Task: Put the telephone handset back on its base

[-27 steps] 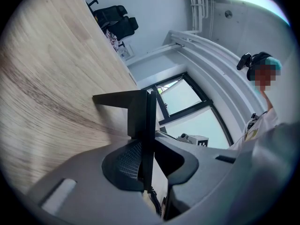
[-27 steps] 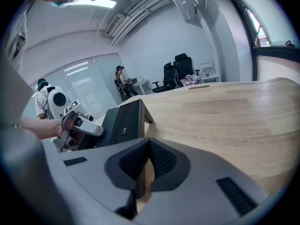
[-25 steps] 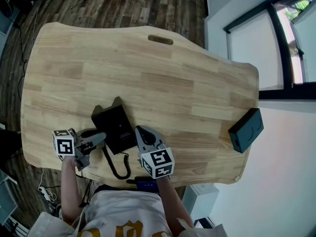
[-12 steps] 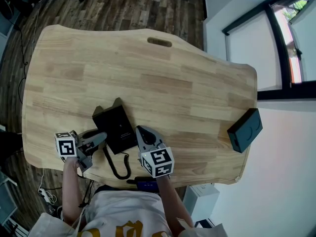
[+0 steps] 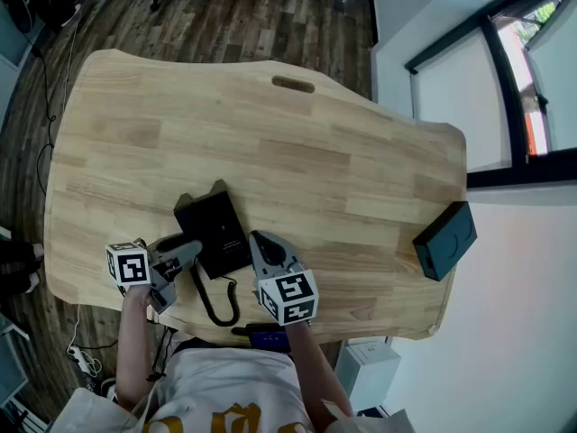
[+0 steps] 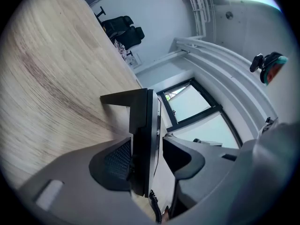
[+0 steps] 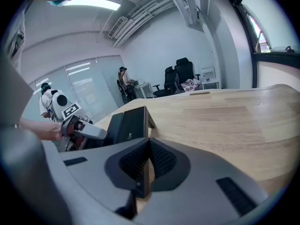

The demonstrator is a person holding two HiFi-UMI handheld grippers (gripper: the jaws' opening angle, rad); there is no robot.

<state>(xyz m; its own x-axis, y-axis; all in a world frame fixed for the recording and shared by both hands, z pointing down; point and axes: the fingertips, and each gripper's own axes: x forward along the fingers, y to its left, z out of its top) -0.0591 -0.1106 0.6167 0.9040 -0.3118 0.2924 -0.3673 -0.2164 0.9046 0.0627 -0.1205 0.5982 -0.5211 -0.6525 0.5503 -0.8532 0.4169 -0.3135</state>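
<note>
**As the left gripper (image 6: pixel 150 146) is letting go, the handset (image 7: pixel 116 128) is apparently resting on its base (image 5: pixel 216 228)**

While the right gripper (image 7: pixel 147 149) is idling by the near bench (image 5: pixel 343 170) edge, fingers pressed together on nothing, the left fingers are just spreading wide, with the handset edge-on between them, unclamped. It is lying along the base's left side, its long axis running away from the person and across the left fingers' line. The left hand is nearer. No writing is showing clearly enough to read.

I'm in an office: black swivel chairs (image 7: pixel 183 71) beyond the far edge of my wooden desk (image 5: pixel 270 152), glass partitions (image 7: pixel 86 83), strip lighting (image 7: pixel 101 3) overhead.
</note>
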